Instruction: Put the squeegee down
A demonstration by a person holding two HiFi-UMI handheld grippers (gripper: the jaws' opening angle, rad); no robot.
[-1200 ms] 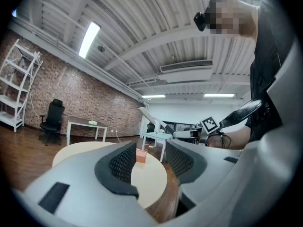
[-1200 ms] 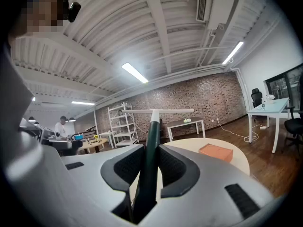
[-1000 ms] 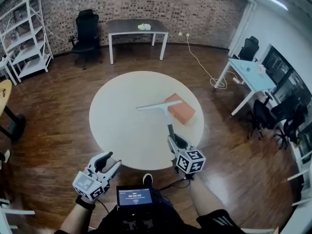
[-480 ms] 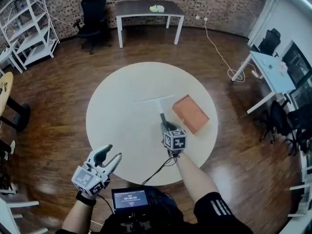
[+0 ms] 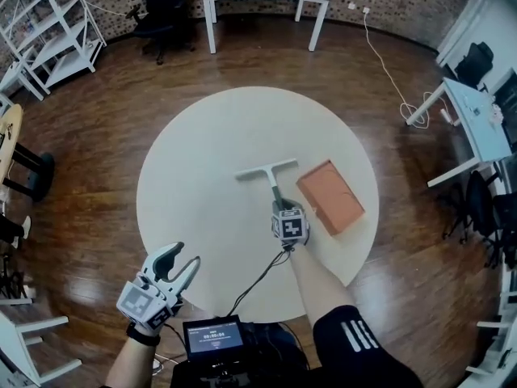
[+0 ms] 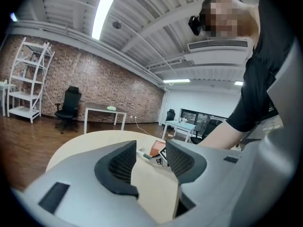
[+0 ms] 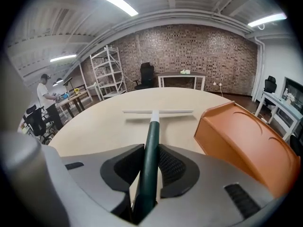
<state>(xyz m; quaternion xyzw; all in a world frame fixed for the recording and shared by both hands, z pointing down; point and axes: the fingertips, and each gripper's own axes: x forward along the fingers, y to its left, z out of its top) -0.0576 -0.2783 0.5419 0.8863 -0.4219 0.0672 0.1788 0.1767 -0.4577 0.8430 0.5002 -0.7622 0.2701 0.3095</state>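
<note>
Grey jaws of the left gripper (image 6: 150, 156) hang apart and empty short of the round table (image 5: 194, 152), while the right gripper (image 7: 151, 164) clamps the squeegee (image 7: 152, 126) by its dark green handle, blade seemingly lowered onto the tabletop beside the orange block (image 5: 329, 196), so release looks like the only step left.

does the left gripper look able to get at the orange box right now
Probably not without a detour: the left gripper is open and empty but hangs at the near edge of the table, and the right gripper, shut on the squeegee, sits between it and the orange box.
</note>
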